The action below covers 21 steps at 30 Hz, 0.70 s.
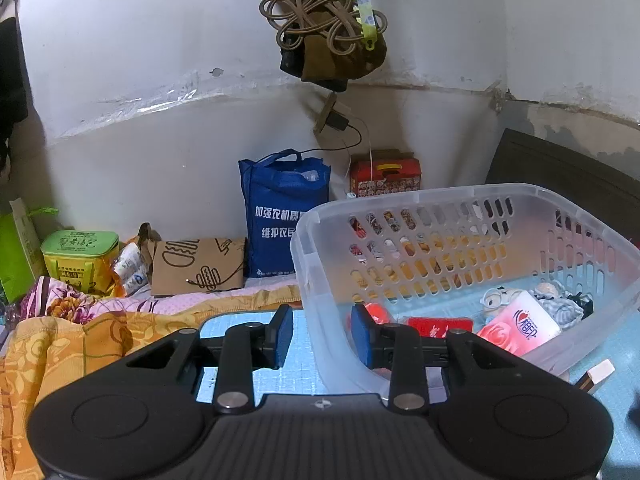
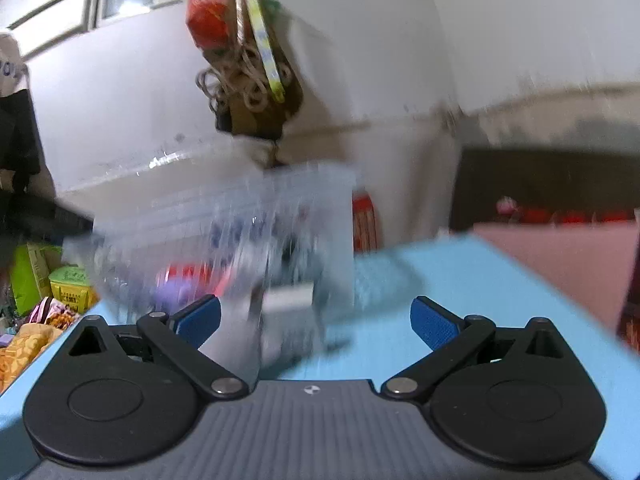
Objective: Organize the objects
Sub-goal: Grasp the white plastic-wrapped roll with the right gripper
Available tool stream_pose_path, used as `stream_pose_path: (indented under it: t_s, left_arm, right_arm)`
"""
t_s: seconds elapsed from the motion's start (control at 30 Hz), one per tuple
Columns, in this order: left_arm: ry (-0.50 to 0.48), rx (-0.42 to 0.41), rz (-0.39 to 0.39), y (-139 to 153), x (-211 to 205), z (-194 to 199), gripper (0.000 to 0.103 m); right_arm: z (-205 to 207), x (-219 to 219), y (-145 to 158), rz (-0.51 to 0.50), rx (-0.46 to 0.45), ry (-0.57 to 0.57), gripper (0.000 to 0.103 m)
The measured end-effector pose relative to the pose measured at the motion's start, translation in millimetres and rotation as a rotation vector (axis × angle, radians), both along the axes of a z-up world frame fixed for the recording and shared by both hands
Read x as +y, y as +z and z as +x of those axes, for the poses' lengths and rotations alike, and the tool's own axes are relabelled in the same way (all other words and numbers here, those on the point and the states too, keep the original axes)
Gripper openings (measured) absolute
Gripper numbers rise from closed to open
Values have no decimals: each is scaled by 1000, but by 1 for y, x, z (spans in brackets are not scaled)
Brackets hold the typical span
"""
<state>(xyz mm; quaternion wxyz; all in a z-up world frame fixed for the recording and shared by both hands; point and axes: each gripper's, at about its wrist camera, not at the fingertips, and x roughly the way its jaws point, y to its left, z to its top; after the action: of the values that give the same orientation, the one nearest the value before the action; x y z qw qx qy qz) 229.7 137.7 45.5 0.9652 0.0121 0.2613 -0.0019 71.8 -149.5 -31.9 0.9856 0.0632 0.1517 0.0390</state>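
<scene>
A clear plastic basket (image 1: 404, 200) sits on a light blue mat (image 1: 256, 384). It holds a pink tissue pack (image 1: 520, 326), a red packet (image 1: 440, 326), a small minion figure (image 1: 498, 298) and a grey toy (image 1: 560, 302). My left gripper (image 1: 322, 334) straddles the basket's near left wall, one pad outside and one inside, close to the wall; whether they pinch it is unclear. My right gripper (image 2: 316, 320) is open wide and empty. In its blurred view the basket (image 2: 224, 216) lies ahead, with a small white box (image 2: 288, 298) between the fingers.
A small wooden block (image 1: 598, 374) lies on the mat right of the basket. Behind stand a blue tote bag (image 1: 280, 216), a red box (image 1: 384, 176), a brown paper bag (image 1: 196, 266) and a green box (image 1: 80, 256). An orange blanket (image 1: 60, 344) lies left. Cords hang overhead (image 1: 320, 20).
</scene>
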Motion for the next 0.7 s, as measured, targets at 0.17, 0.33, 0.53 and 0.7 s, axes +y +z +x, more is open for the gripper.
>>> stream_pose_path:
  t_s: [0.17, 0.33, 0.53, 0.7]
  left_arm:
    - [2, 1, 0, 0, 1, -1, 38]
    - [3, 3, 2, 0, 1, -2, 38]
    - [1, 4, 0, 0, 1, -2, 38]
    - [1, 3, 0, 0, 2, -2, 38]
  right_arm:
    - [-33, 27, -9, -54, -54, 8, 103]
    - [-32, 60, -12, -130, -41, 100, 103]
    - [-20, 70, -18, -165, 34, 171, 98]
    - [-19, 70, -23, -161, 77, 185, 75]
